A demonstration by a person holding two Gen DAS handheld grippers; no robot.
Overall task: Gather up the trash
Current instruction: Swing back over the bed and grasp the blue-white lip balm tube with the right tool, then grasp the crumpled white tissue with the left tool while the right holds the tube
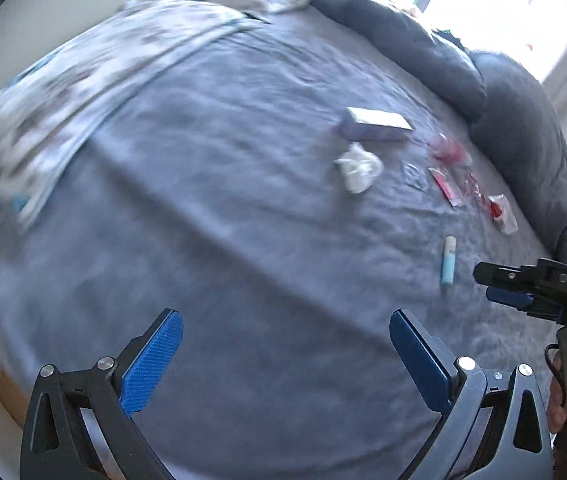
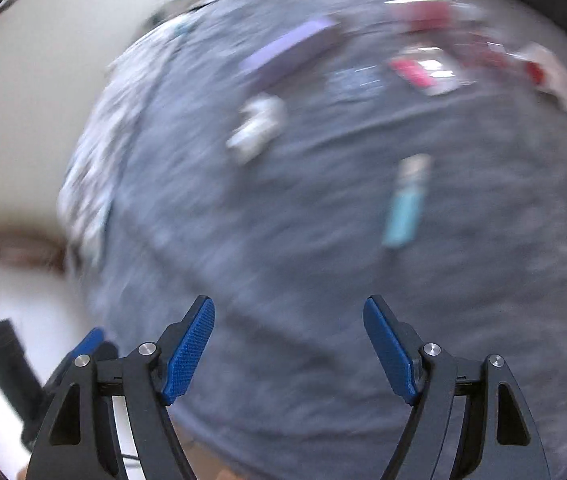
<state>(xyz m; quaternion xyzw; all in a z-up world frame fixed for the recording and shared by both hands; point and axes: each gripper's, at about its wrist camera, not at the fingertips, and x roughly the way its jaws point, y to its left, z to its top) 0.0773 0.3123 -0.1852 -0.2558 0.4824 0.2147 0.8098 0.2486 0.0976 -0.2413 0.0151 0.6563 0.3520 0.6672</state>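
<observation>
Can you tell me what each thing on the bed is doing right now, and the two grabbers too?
Left gripper: open, empty.
Right gripper: open, empty.
White crumpled tissue: scrunched, lying loose.
Flat lilac cardboard box: lying flat, looks closed.
Light blue and white tube: lying on its side.
Red and clear plastic wrappers: scattered, flat.
Grey blanket: spread, wrinkled.

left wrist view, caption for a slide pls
Open left gripper above a grey bedspread scattered with crumpled tissue, purple box and red wrappers.

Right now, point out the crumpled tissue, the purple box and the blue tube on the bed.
crumpled tissue (image 1: 358, 167), left wrist view, middle of the wad.
purple box (image 1: 375, 124), left wrist view, top face.
blue tube (image 1: 447, 261), left wrist view, mid-body.
</observation>
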